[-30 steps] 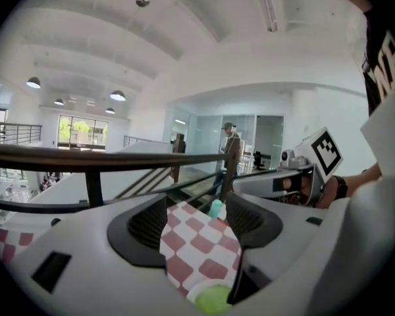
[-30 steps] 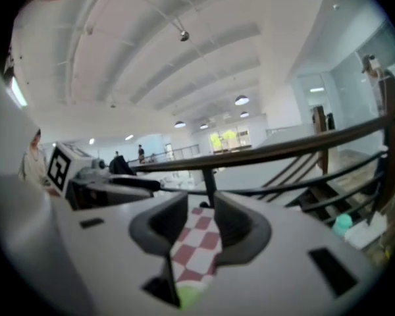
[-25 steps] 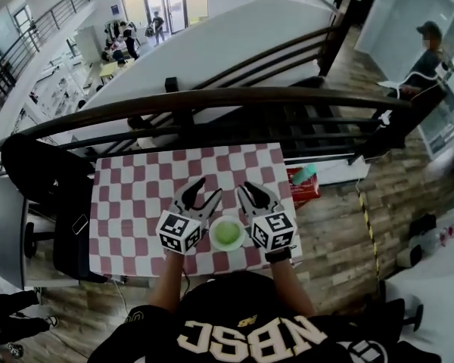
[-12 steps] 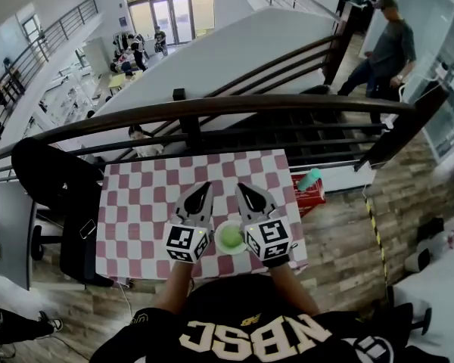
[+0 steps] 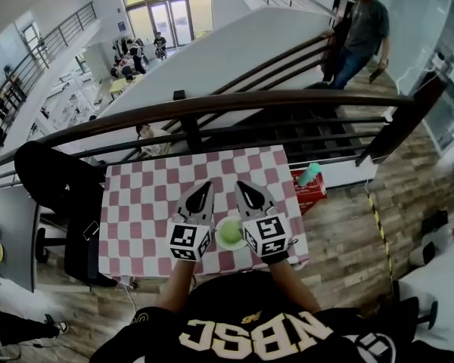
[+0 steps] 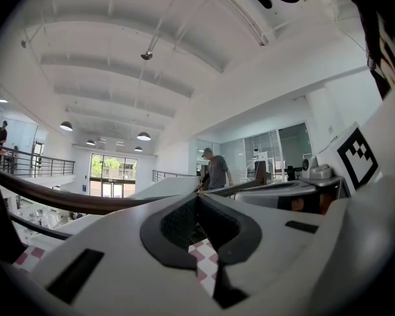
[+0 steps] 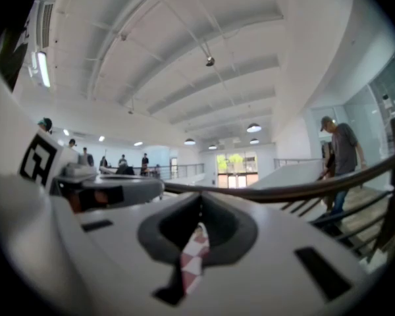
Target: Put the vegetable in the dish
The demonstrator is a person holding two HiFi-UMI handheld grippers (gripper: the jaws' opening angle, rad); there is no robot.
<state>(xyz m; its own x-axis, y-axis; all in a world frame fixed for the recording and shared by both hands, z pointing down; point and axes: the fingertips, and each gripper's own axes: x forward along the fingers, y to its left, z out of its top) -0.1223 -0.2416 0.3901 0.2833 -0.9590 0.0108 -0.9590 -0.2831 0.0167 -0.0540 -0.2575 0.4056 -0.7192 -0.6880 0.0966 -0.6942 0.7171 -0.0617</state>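
In the head view a round green vegetable (image 5: 230, 234) lies in a small white dish (image 5: 220, 226) near the front edge of the red-and-white checked table (image 5: 144, 210). My left gripper (image 5: 205, 187) rests just left of the dish, shut with nothing in it. On the dish's right side my right gripper (image 5: 240, 187) is shut and empty too. Both point away from me across the table. In the left gripper view the jaws (image 6: 197, 196) meet at the tips, and in the right gripper view the jaws (image 7: 200, 197) meet too. The dish is hidden in both gripper views.
A dark curved railing (image 5: 212, 108) runs behind the table, with stairs beyond. A red box (image 5: 306, 189) with a teal bottle (image 5: 309, 175) sits right of the table. A black chair (image 5: 49, 184) stands at the left. A person (image 5: 359, 29) walks at the far right.
Both grippers went from open to shut, on nothing. The view shifted slightly; the far person came into fuller view on the stairs. The vegetable stayed in the dish.
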